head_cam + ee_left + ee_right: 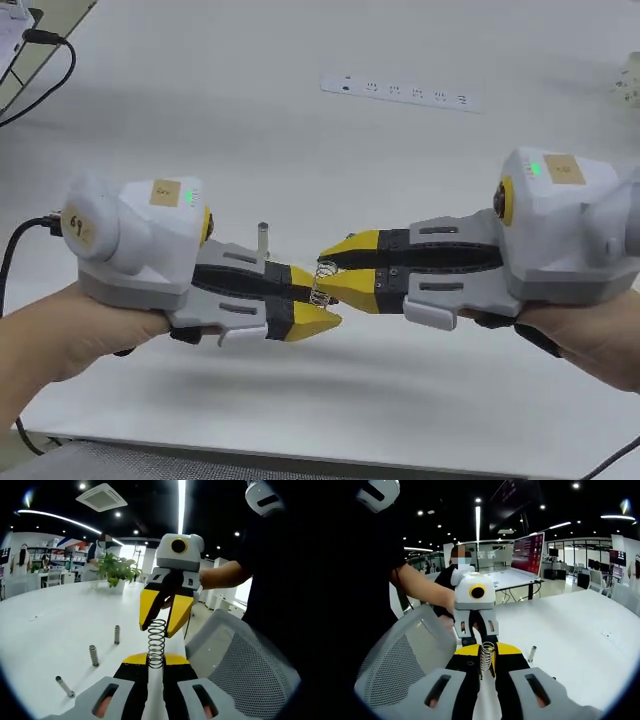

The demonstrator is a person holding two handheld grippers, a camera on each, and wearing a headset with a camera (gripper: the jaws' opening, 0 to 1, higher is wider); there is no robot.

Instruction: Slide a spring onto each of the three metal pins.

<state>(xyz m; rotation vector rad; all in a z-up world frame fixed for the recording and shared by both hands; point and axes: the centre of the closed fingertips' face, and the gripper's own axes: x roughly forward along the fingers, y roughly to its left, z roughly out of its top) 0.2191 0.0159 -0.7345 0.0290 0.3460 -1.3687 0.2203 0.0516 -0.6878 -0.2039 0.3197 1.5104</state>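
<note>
A small metal spring (322, 283) hangs in the air between my two grippers, which face each other tip to tip. My left gripper (318, 300) is shut on the spring's (156, 644) lower end. The right gripper's (159, 628) yellow jaws stand open around its upper end, and the spring (487, 656) sits between them. Behind the left gripper a metal pin (263, 238) stands upright on the white table (300, 150). In the left gripper view, two pins carry springs (117, 634) (93, 655), and a bare pin (65, 686) stands nearer.
A white power strip (400, 92) lies at the back of the table. A black cable (40, 80) curls at the far left. The table's near edge runs just below my hands. A grey mesh chair (235, 665) stands beside the table.
</note>
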